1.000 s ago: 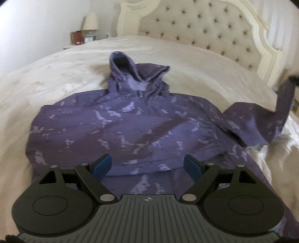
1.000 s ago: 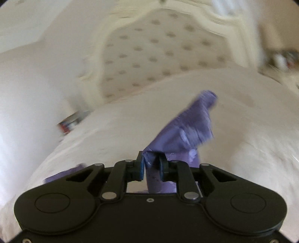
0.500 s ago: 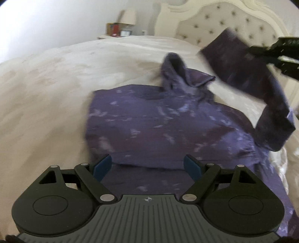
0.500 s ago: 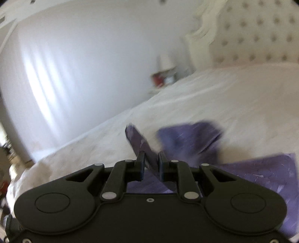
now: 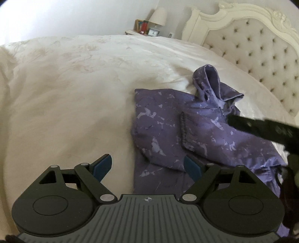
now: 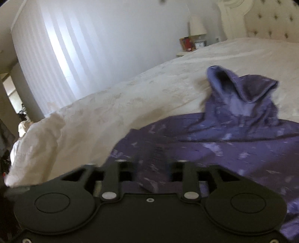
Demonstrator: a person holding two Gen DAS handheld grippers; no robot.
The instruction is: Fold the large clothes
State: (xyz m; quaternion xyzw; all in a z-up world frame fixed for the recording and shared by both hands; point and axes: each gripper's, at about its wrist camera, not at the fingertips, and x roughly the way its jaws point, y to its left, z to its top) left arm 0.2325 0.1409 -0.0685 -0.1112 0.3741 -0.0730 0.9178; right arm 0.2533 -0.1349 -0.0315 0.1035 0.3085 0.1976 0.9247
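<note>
The bed (image 5: pixel 74 97), spread with a cream patterned cover, fills most of both views, with a tufted cream headboard (image 5: pixel 261 50) at its far end. On the cover lies the purple hoodie (image 5: pixel 158 130), patterned with paler marks, its hood (image 5: pixel 211 82) standing rumpled towards the headboard. One sleeve (image 5: pixel 205 130) lies folded across the chest, its ribbed cuff pointing to the middle of the garment. Beyond the bed's far corner stands a nightstand with a lamp (image 5: pixel 158 16) and small framed things. The left hand-held gripper (image 5: pixel 147 166) hovers above the hoodie's lower edge, its blue-padded fingers spread wide with nothing between them. The right hand-held gripper (image 6: pixel 149 168) sits low over the hoodie; its view is blurred, purple cloth shows between the fingers, and I cannot tell whether they pinch it or stand apart
</note>
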